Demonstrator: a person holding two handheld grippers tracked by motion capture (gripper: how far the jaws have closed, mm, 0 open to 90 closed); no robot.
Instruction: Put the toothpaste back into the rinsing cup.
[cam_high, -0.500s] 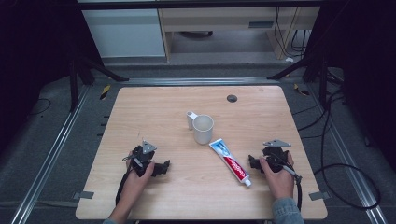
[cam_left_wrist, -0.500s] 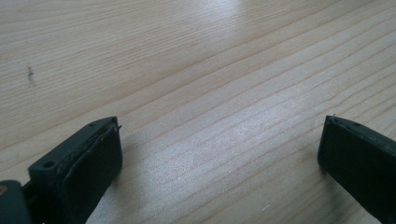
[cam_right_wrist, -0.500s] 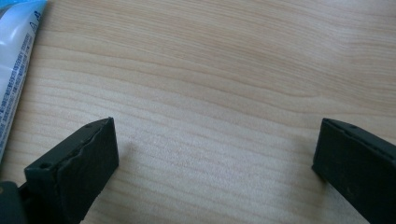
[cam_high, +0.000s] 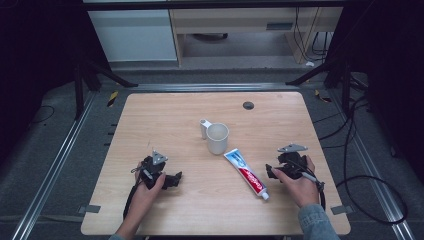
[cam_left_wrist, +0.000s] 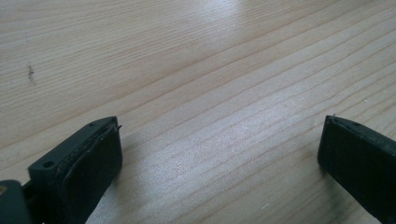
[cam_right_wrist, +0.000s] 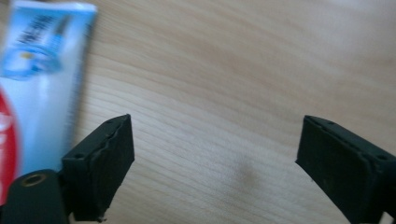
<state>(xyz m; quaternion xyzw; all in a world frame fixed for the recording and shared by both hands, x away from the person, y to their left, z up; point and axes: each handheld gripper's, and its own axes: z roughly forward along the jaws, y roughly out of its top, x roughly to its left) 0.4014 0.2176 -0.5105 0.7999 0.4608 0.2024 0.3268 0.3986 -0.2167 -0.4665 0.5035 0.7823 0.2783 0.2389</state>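
Tube (cam_high: 246, 173) lies flat, lower centre-right of the high view, cap end toward bottom right, slanted. In the right gripper view the tube (cam_right_wrist: 35, 79) sits at left edge, just beside the jaw, not between the jaws. Right hand-held gripper (cam_high: 272, 171): jaws spread, bare wood between. Mug (cam_high: 217, 137) upright just above the tube's flat end. Left hand-held gripper (cam_high: 175, 179), lower left: jaws spread over bare surface (cam_high: 165, 120), well apart from tube.
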